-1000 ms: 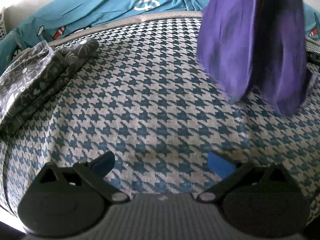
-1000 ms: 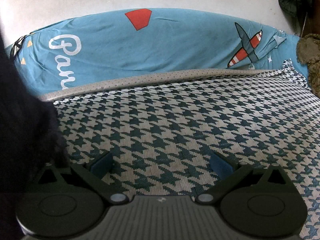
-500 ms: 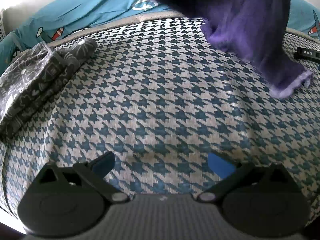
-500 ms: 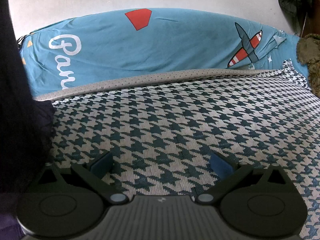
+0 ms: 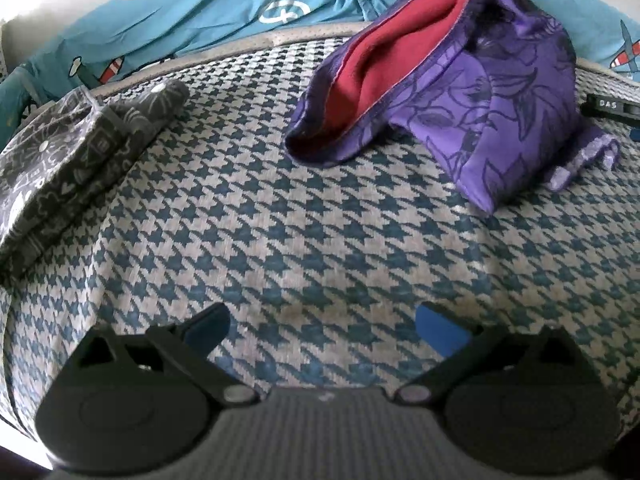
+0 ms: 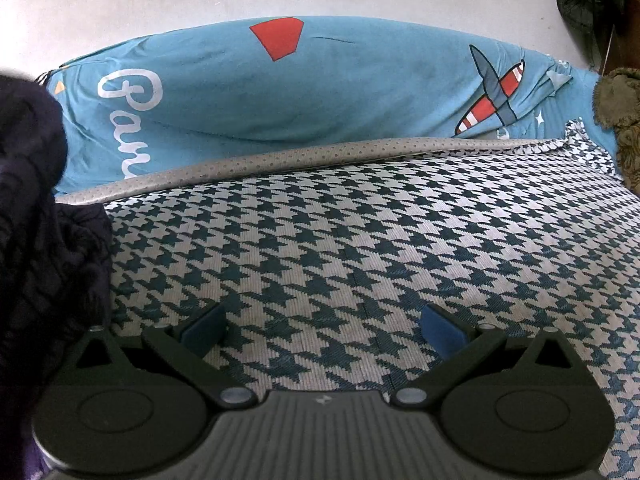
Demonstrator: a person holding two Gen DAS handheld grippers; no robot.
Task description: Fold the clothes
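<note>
My left gripper (image 5: 324,326) is wide open and holds nothing; its two blue pads hang above the houndstooth cover (image 5: 320,240) with a big gap between them. My right gripper (image 6: 322,326) is also spread wide and empty over the same cover.

In the left wrist view, the purple garment (image 5: 500,112) with the red lining (image 5: 396,48) lies in a crumpled heap at about 1 o'clock, well apart from my fingers. At 10 o'clock is a folded grey patterned cloth (image 5: 76,160), near the edge of the cover. A small black object (image 5: 612,106) lies at 2 o'clock, just beside the purple heap.

In the right wrist view, dark fabric (image 6: 44,248) fills the 9 o'clock side, beside my left finger; a blue printed sheet (image 6: 320,96) rises at 12 o'clock.
</note>
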